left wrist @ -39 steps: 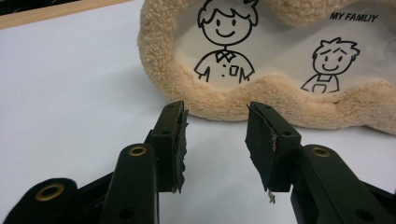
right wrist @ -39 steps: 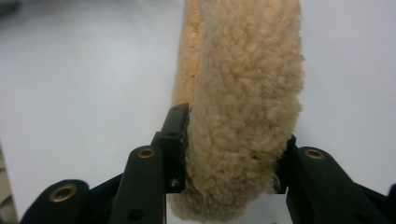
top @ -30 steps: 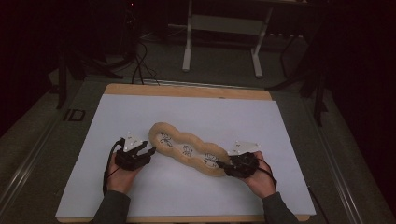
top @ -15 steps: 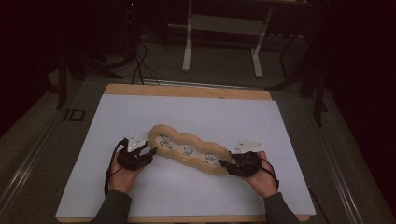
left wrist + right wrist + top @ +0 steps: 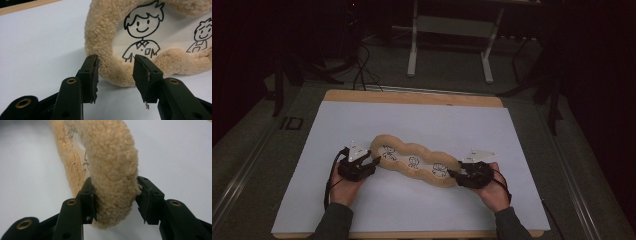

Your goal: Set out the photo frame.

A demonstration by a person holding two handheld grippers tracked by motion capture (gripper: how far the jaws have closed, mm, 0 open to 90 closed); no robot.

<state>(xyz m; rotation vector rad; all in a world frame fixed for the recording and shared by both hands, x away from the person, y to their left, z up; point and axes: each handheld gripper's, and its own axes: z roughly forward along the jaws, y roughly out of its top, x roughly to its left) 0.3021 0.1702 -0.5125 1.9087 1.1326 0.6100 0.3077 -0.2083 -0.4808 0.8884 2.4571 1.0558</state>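
Fleece is what you have at both ends: a long tan plush cushion (image 5: 414, 163) with cartoon figures drawn on white panels lies slantwise on the white sheet covering the table (image 5: 422, 125). Your left hand-held gripper (image 5: 373, 161) sits at its upper-left end, jaws parted, the fuzzy rim just beyond the tips. Your right hand-held gripper (image 5: 454, 175) has its jaws set around the lower-right end, pressing the fleece on both sides.

Left gripper (image 5: 373, 162) held low in the left hand (image 5: 343, 186), jaws parted and pointing right; right gripper (image 5: 453, 174) in the right hand (image 5: 493, 190), pointing left, jaws pressed against something between them.
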